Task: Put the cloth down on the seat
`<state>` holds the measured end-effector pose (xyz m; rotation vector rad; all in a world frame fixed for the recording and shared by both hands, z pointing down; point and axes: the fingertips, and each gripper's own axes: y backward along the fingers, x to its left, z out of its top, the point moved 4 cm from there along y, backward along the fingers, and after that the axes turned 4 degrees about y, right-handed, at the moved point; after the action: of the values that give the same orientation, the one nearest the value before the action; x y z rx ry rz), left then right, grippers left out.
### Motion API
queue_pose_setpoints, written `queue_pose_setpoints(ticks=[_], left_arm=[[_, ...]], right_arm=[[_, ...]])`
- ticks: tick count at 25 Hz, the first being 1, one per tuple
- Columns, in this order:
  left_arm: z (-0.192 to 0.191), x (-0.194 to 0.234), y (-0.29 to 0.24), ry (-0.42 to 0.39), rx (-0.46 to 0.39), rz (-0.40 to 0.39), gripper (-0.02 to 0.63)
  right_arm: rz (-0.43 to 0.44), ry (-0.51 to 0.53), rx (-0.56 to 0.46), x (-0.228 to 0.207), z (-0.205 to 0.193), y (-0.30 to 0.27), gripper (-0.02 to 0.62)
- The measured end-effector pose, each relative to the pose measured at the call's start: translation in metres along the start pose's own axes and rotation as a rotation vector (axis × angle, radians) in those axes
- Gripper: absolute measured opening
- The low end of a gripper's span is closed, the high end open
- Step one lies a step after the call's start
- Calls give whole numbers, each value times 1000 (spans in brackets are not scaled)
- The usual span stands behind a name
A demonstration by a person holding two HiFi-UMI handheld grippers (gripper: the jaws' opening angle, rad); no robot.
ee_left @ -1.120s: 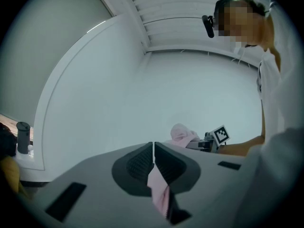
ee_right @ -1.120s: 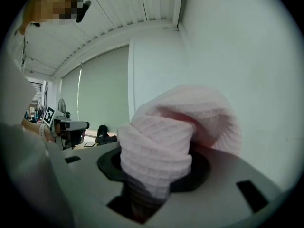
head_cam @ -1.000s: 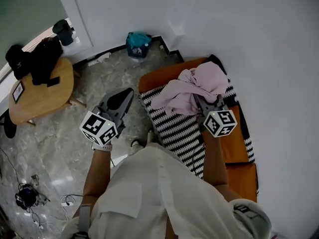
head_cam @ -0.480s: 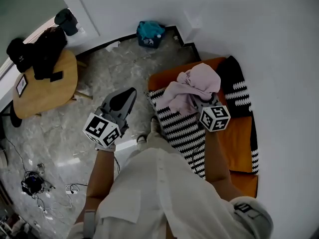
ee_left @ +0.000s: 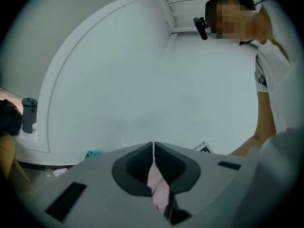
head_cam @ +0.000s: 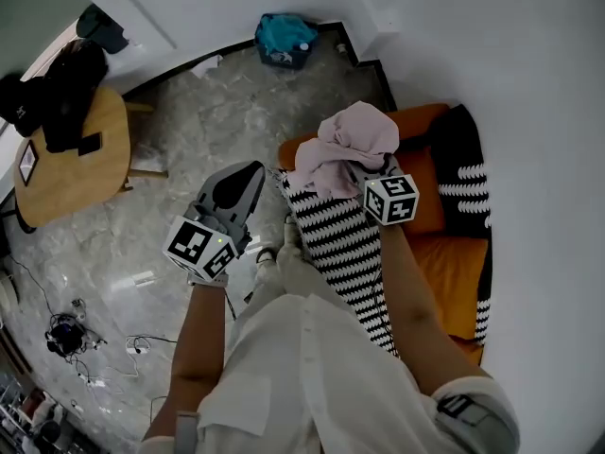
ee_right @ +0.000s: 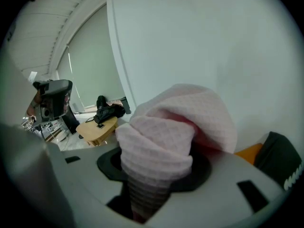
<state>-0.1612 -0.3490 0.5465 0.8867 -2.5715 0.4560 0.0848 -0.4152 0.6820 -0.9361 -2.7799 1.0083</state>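
A pink waffle-weave cloth point(head_cam: 345, 145) is bunched up in my right gripper point(head_cam: 367, 170), held above the far left end of the orange seat point(head_cam: 454, 263). In the right gripper view the cloth point(ee_right: 166, 141) fills the gap of my right gripper point(ee_right: 156, 167) and both pads press on it. A black-and-white striped throw point(head_cam: 345, 244) covers the seat's left side under the cloth. My left gripper point(head_cam: 248, 176) hangs over the floor to the left of the seat. In its own view the left gripper point(ee_left: 153, 148) has its jaws touching, with nothing in them.
A black cushion with white marks point(head_cam: 468, 159) lies at the seat's far right. A round wooden table point(head_cam: 80, 173) carrying a black bag point(head_cam: 61, 93) stands at the left. A teal bag point(head_cam: 284, 41) sits by the wall, and cables point(head_cam: 66, 334) lie on the marble floor.
My right gripper has carried the cloth leftwards, from over the seat's middle to its far left end. The left gripper has kept its place over the floor.
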Motion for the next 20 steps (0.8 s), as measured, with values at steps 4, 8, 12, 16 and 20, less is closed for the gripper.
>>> queue_pose_setpoints(ticks=[4,8,12,16,20], left_arm=[[-15,17,-20,21,23,19,25],[-32,30,-31,47,56,32,25],[-50,37,-41,75,82,38,25],[-61,37,-51,81,91,25,25],[-65,31,-57,84,97,13,25]], right_arm=[[15,4,63,-17,-22,-45,212],[45,15,165,-22,-66,-83,213],[85,8,255,-18,-110,-104,215],[96,-1,299,-18,-133,-112,218],[101,5,300,-17,-135,-111,230]])
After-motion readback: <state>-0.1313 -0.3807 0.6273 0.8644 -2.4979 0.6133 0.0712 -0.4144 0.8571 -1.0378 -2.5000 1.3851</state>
